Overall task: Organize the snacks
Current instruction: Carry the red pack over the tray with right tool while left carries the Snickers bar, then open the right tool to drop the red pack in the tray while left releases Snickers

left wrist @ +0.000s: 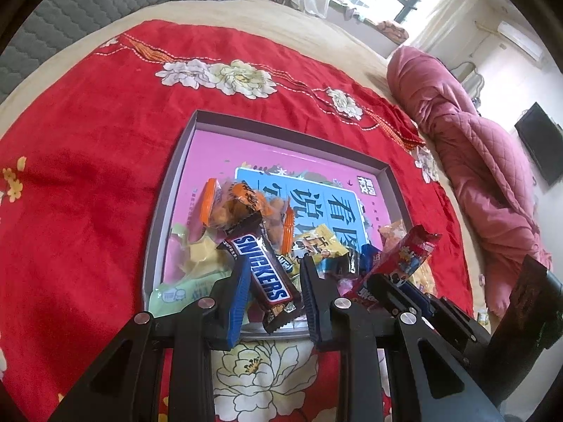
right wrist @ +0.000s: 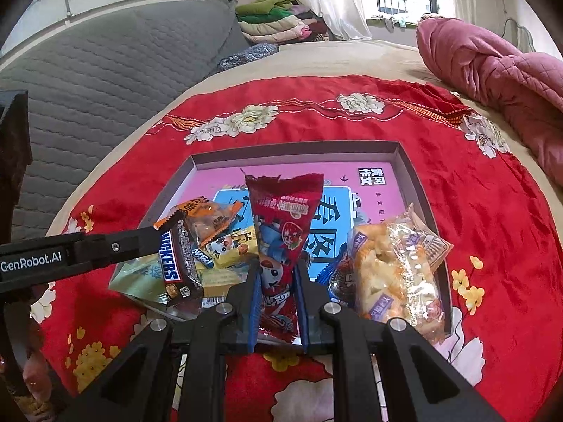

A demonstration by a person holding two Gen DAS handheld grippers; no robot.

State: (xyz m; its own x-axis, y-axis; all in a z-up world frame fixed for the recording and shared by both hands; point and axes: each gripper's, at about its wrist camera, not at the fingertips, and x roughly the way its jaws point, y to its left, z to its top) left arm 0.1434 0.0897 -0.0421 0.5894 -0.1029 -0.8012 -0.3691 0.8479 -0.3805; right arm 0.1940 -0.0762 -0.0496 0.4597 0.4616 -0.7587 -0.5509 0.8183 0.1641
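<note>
A shallow grey-walled box (left wrist: 165, 190) with a pink printed bottom lies on a red flowered blanket (left wrist: 88, 161) spread over a bed, and loose snacks are heaped in its near half. The left gripper (left wrist: 272, 283) has its jaws closed on a Snickers bar (left wrist: 262, 270), which sits slanted between the blue pads above the near left part of the box. The right gripper (right wrist: 278, 281) is clamped on a red strawberry-print packet (right wrist: 285, 218) that stands upright over the near middle of the box, its torn-looking top edge pointing far. Orange-wrapped snacks (left wrist: 242, 207) and a yellow packet (left wrist: 325, 246) lie just beyond the bar, a pale green packet (left wrist: 183, 288) rests against the near left wall, and a clear bag of pale puffed pieces (right wrist: 397, 263) lies along the right wall. A pink quilted blanket (left wrist: 468, 161) is bunched at the far right of the bed.
</note>
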